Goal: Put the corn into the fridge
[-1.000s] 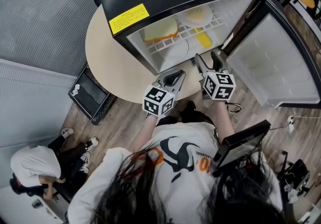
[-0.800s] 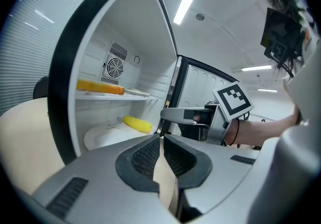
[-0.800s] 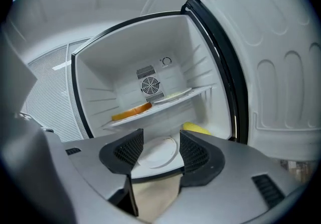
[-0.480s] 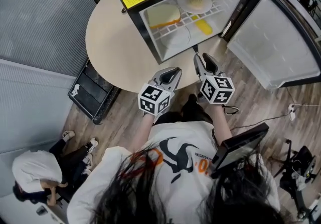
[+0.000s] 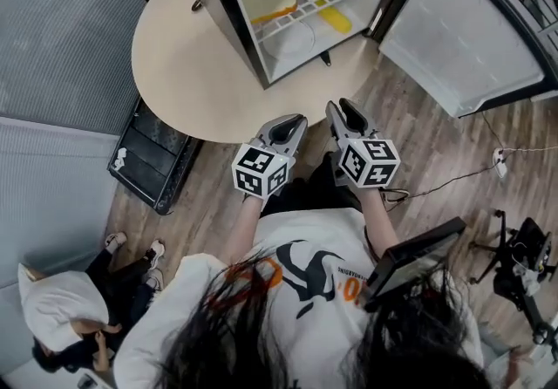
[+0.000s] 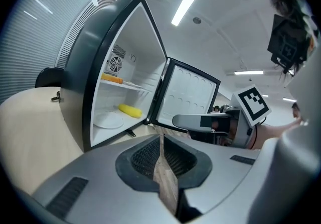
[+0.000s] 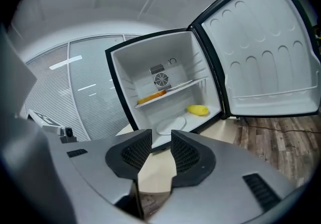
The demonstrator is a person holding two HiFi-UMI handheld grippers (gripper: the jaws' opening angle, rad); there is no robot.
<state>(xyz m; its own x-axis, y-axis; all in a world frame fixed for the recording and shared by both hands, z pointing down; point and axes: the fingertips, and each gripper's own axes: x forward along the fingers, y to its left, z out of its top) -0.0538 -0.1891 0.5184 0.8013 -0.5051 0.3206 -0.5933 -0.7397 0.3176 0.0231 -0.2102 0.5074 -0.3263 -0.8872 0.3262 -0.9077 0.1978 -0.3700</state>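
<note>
While the corn (image 5: 334, 19) lies on the fridge (image 5: 249, 30) floor beside a plate (image 5: 292, 38), both grippers are empty. The left gripper (image 5: 294, 122) is closed; the right gripper's (image 5: 339, 105) jaws, just closing, stand apart.

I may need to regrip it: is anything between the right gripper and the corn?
Nothing visible. The door stands open, and the corn lies inside the fridge beside a plate. The empty right gripper has just been closing its jaws.
</note>
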